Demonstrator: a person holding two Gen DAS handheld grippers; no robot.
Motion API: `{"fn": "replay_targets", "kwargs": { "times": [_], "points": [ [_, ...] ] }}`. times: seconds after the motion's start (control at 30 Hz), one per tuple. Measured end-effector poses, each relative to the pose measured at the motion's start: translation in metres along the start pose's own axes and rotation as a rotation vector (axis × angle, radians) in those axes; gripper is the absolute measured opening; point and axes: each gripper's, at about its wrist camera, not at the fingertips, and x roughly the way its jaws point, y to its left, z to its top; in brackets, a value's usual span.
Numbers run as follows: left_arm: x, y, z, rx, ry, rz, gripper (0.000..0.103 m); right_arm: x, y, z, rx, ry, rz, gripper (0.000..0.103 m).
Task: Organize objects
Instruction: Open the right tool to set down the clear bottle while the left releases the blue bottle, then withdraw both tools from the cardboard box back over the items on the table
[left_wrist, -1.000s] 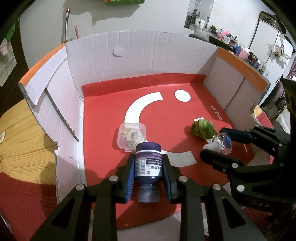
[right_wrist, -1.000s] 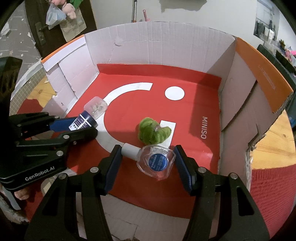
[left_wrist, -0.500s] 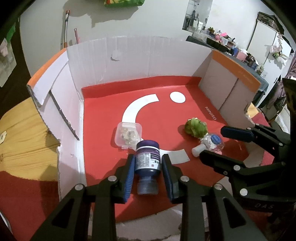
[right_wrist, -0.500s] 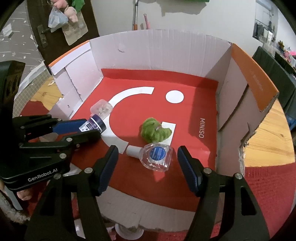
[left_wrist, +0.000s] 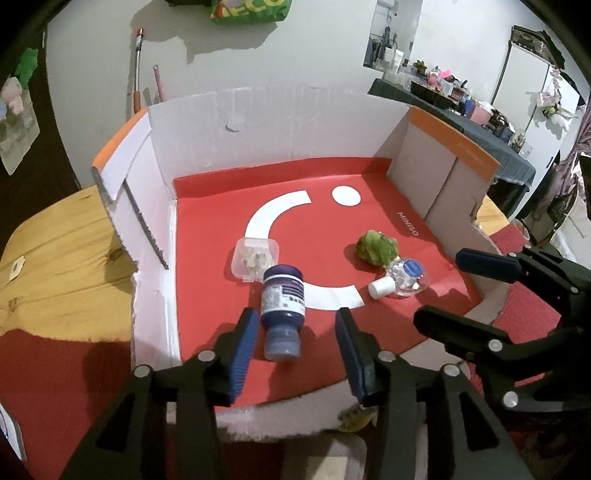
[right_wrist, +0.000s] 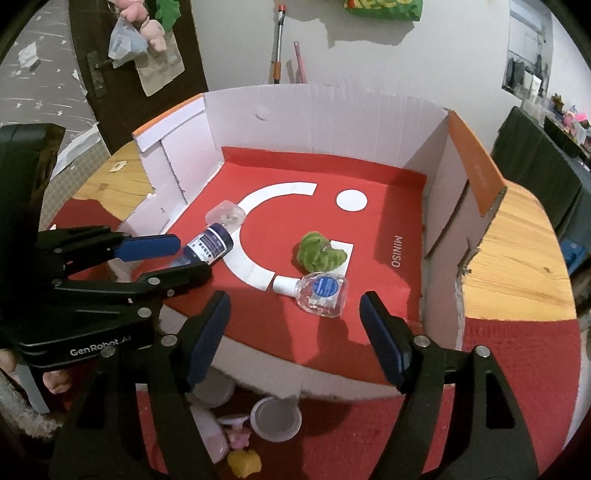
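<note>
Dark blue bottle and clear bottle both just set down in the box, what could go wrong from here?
1. The dark blue bottle lies on its side by the left hand-held gripper, whose jaws are opening; it may roll.
2. It touches the clear plastic container and could nudge it.
3. The clear bottle lies beside the green toy; crowding.

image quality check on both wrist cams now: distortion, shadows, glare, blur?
Left wrist view: strong fisheye bending with a dark vignette at the corners; the dark blue bottle casts a soft shadow on the red box floor; no blur. Right wrist view: same curvature, box walls bowed; small highlights on the clear bottle; the green toy is sharp; clutter below the box is dim.
</note>
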Motion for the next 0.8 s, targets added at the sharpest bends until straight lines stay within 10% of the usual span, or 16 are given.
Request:
{"fn": "replay_targets", "kwargs": {
  "times": [0.8],
  "points": [
    [-0.044, -0.02, -0.038, -0.001, -0.06, 0.029, 0.063, -0.049, 0.02, -0.036, -0.016, -0.07, 0.01, 0.089]
  ]
}}
